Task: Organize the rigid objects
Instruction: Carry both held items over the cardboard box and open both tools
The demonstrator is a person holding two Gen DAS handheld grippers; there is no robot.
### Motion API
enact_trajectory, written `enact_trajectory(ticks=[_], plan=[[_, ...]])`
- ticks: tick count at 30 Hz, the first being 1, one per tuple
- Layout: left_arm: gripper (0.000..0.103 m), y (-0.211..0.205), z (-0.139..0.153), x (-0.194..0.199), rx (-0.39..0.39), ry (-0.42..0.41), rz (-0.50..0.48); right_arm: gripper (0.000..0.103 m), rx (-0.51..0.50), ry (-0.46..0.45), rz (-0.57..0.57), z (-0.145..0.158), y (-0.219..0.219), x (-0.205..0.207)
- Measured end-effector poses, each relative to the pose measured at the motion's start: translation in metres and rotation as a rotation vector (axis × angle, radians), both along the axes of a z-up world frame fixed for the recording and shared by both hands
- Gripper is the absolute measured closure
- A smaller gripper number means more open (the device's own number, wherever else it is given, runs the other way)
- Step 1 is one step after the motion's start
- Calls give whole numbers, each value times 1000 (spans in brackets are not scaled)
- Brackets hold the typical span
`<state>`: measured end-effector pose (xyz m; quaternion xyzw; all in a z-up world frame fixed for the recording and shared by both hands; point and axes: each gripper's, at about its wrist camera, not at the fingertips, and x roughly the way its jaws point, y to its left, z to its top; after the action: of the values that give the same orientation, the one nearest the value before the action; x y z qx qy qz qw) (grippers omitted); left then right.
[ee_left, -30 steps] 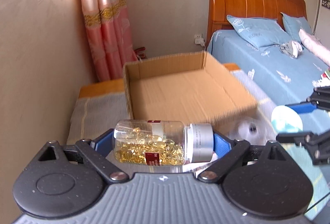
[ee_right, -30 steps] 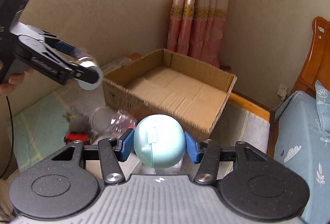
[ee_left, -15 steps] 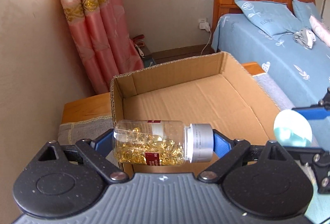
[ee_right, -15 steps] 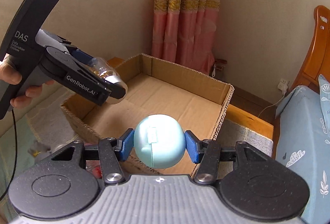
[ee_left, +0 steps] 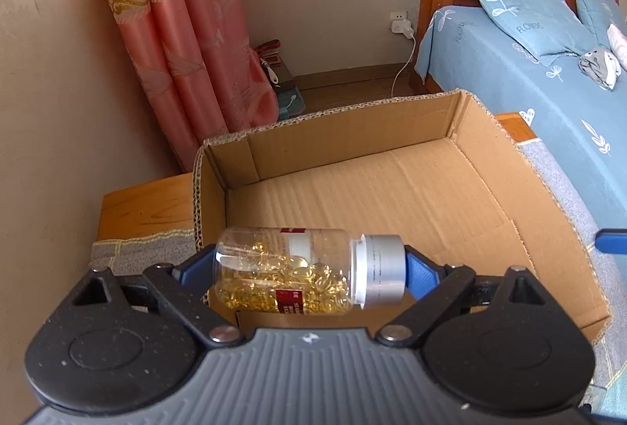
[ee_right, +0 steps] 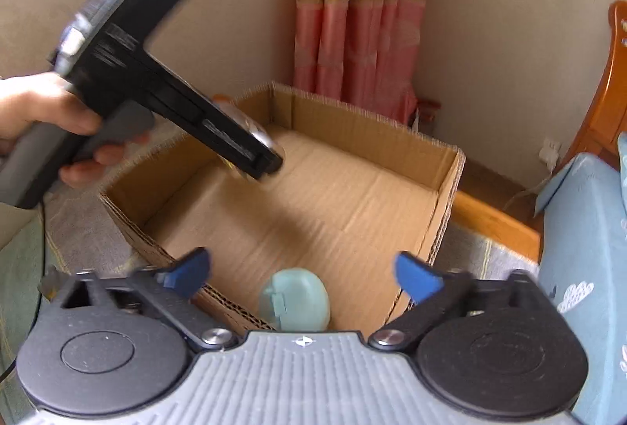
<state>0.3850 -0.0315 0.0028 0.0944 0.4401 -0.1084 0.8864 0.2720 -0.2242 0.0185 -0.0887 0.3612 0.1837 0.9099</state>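
Capsule bottle sits crosswise in the left gripper, clamped end to end: one blue pad on the clear base, the other on the silver cap. It hangs over the near left corner of the cardboard box, not yet let go. Clear plastic, part full of gold softgels, so light and stiff, but smooth and round; likely to roll once down. End-to-end hold looks sound; gripping across the belly would risk slip.

Right gripper has just been opening, jaws now wide apart, nothing touching the pads. Pale blue egg-shaped case is below and between them, inside the box at its near edge; blurred, so cannot tell if it is resting or falling. Hard smooth shell, seam and small clasp on the side facing the camera; light, rolls easily, best taken across its widest part.

Right view also shows a hand holding the left gripper's handle over the box's far left side. Box floor otherwise bare where visible. Box stands on a grey cloth over a wooden surface, pink curtain behind, bed to the right.

Judgement: right drop done, left release next.
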Motion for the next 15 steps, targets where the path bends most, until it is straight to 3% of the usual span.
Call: enact_trajectory(ticks=[8,15], plan=[[7,-2,2,8,-12,19,51,0,61,-12,-24,12,-7,-13],[7,1,24,-16,3,-36,34,0,39,-9,-27,17,-5,-28]])
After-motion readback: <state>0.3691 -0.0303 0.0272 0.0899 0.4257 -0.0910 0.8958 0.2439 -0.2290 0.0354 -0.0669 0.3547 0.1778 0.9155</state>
